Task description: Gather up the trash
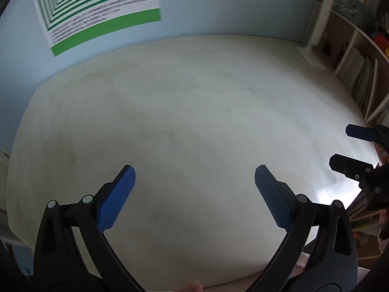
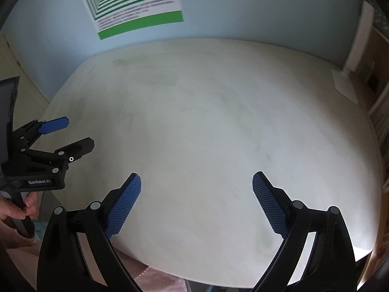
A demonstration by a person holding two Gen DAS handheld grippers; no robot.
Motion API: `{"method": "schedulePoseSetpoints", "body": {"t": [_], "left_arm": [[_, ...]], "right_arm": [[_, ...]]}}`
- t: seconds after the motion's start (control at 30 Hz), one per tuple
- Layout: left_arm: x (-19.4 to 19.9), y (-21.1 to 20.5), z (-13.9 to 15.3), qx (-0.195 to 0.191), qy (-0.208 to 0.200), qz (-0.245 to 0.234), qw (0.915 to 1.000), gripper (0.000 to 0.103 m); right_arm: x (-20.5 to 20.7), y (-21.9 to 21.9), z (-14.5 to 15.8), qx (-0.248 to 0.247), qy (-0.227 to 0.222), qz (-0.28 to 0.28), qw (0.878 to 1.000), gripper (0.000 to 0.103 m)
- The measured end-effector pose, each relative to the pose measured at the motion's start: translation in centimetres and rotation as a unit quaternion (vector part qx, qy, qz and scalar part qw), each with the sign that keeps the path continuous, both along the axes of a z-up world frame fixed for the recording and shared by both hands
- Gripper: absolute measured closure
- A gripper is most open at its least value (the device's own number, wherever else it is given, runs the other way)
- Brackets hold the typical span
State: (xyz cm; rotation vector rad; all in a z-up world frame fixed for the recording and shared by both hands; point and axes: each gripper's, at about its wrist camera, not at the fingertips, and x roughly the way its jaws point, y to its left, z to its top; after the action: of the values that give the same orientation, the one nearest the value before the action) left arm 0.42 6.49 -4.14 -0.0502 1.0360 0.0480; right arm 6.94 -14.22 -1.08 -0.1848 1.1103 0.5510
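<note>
No trash shows on the white table [image 1: 194, 112] in either view. My left gripper [image 1: 194, 172] hangs open over the table's near half, blue pads wide apart, nothing between them. It also shows from the side in the right wrist view as the left gripper [image 2: 79, 133], held by a hand [image 2: 14, 209] at the table's left edge. My right gripper [image 2: 197, 180] is open too and holds nothing. In the left wrist view the right gripper [image 1: 340, 146] pokes in at the right edge, its fingers apart.
A green-striped poster [image 1: 97, 12] hangs on the pale blue wall behind the table. A white sheet [image 1: 312, 57] lies at the table's far right corner. Shelves with books [image 1: 359, 77] stand along the right side. A pink sleeve or cloth [image 2: 155, 279] lies below the near edge.
</note>
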Motion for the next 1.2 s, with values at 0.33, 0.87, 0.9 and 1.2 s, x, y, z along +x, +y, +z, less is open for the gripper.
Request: {"method": "schedulePoseSetpoints", "body": {"t": [0.33, 0.87, 0.9, 1.2], "left_arm": [[-0.5, 2.3, 0.1, 0.019, -0.016, 0.029, 0.9993, 0.007], [0.3, 3.4, -0.6, 0.012, -0.004, 0.044, 0.999, 0.007], [0.4, 3.5, -0.6, 0.011, -0.003, 0.043, 0.999, 0.007], [0.8, 3.9, -0.8, 0.011, 0.002, 0.043, 0.999, 0.007]], "right_arm": [[1.4, 2.9, 0.0, 0.0, -0.002, 0.031, 1.0, 0.011], [2.5, 3.7, -0.3, 0.001, 0.009, 0.036, 0.999, 0.011], [2.6, 3.8, -0.3, 0.002, 0.011, 0.035, 0.999, 0.011], [2.5, 3.8, -0.2, 0.004, 0.014, 0.029, 0.999, 0.011]]}}
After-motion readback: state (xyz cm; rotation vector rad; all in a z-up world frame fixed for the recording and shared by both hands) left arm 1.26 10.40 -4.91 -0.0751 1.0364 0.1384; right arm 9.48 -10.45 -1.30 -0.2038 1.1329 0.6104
